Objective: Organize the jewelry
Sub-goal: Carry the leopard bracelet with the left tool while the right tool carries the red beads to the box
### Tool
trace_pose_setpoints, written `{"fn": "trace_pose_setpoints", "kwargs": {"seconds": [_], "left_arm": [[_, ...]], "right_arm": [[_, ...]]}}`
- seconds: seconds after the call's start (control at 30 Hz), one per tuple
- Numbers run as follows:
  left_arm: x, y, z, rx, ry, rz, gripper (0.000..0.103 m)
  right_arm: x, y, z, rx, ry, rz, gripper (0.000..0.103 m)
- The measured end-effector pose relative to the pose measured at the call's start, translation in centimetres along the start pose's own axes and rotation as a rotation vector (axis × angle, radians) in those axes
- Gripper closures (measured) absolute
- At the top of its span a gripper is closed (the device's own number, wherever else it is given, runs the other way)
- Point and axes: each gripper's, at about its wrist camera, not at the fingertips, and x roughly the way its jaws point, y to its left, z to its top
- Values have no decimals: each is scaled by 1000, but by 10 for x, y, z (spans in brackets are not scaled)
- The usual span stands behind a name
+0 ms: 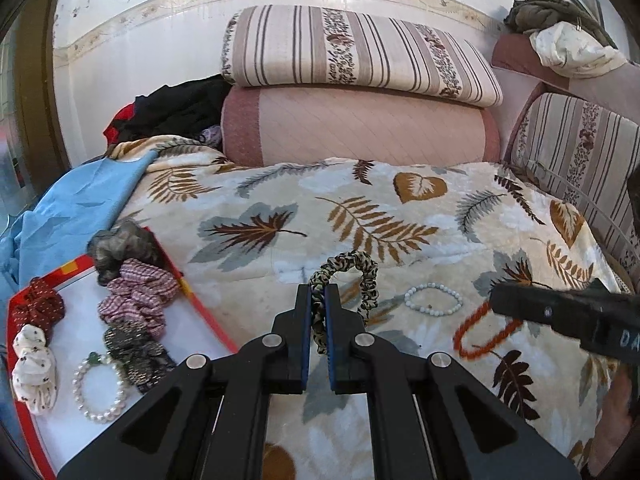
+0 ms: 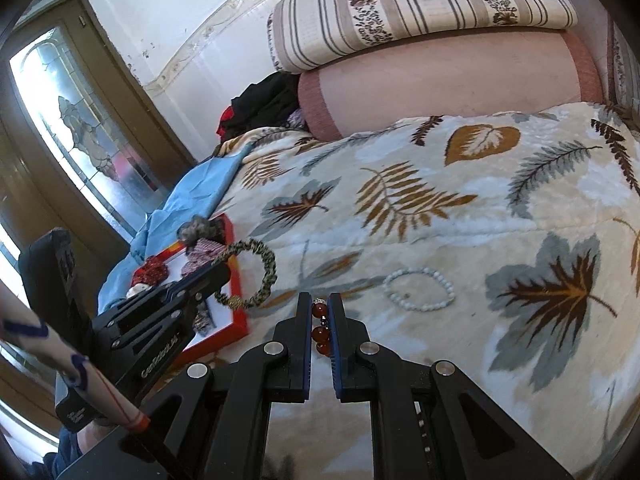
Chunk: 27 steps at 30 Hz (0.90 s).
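Two fisheye cameras, one riding behind each gripper's jaws, look forward and downward across a bed (image 1: 280,208) toward stacked cushions (image 1: 360,60) at the wall. The left view sits close above the red-rimmed tray (image 1: 208,312); the right view (tilted, door at its left) shares the tray, white bead bracelet (image 2: 420,290) and leaf blanket.

Both grippers' fingers (image 1: 305,304) closed, angled down
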Motion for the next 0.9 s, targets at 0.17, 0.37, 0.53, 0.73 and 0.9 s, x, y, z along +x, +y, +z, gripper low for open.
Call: {"fn": "trace_pose_setpoints", "kwargs": {"seconds": [0.17, 0.37, 0.53, 0.73, 0.9], "left_arm": [[-23, 15, -1, -25, -33, 14, 97], [-56, 39, -8, -77, -61, 33, 97], [-85, 75, -24, -140, -75, 78, 97], [-110, 126, -52, -238, -67, 170, 97], [-121, 168, -72, -329, -51, 241, 97]], "right_arm": [[-4, 18, -11, 14, 2, 22, 95], [-2, 52, -20, -12, 29, 43, 95], [2, 95, -21, -87, 45, 70, 95], [16, 147, -25, -164, 78, 118, 95], [37, 189, -32, -220, 119, 158, 95]]}}
